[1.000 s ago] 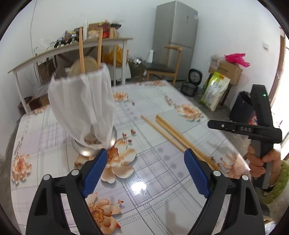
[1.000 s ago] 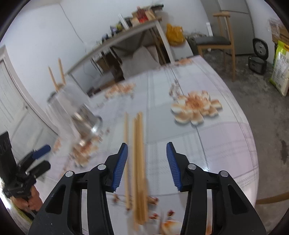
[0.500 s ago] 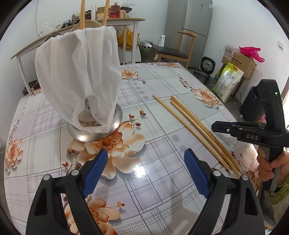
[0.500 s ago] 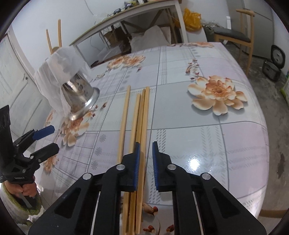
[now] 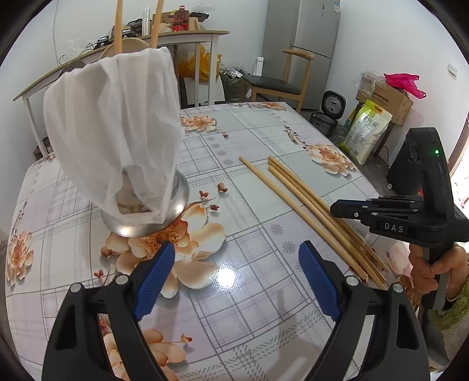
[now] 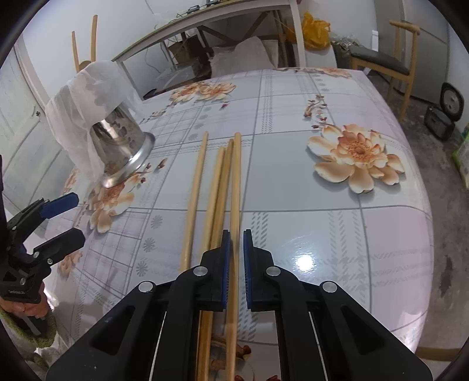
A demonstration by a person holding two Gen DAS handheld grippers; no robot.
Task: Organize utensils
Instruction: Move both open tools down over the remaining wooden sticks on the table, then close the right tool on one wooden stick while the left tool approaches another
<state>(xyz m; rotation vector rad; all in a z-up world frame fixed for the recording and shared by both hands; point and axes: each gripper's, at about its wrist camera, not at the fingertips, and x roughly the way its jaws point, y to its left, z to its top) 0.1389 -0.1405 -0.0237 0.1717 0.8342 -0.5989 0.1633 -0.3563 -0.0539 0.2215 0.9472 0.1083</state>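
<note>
Several long wooden chopsticks [image 5: 296,193] lie side by side on the flowered table [image 5: 263,134]. My right gripper [image 6: 236,243] is down over their near ends. Its jaws are closing on the rightmost chopstick [image 6: 236,181], which runs between the blue pads, and they meet its sides. From the left wrist view, the right gripper [image 5: 334,209] shows over the bundle, held by a hand [image 5: 433,263]. A steel utensil holder [image 5: 143,219] draped in white mesh [image 5: 114,123] stands at the left with two chopsticks [image 5: 118,26] upright in it. My left gripper [image 5: 237,278] hangs open in front of it, holding nothing.
The table's rounded edge [image 6: 422,205] drops off to the right. Beyond it stand a wooden chair [image 5: 281,82], a fridge [image 5: 304,35], a rice cooker [image 5: 331,108], bags and a box [image 5: 384,99]. A cluttered side table [image 5: 176,35] is behind the holder.
The right jaws went from half open to nearly together around the rightmost chopstick as the gripper sank toward the table. The left gripper dropped lower and nearer the holder, still wide.
</note>
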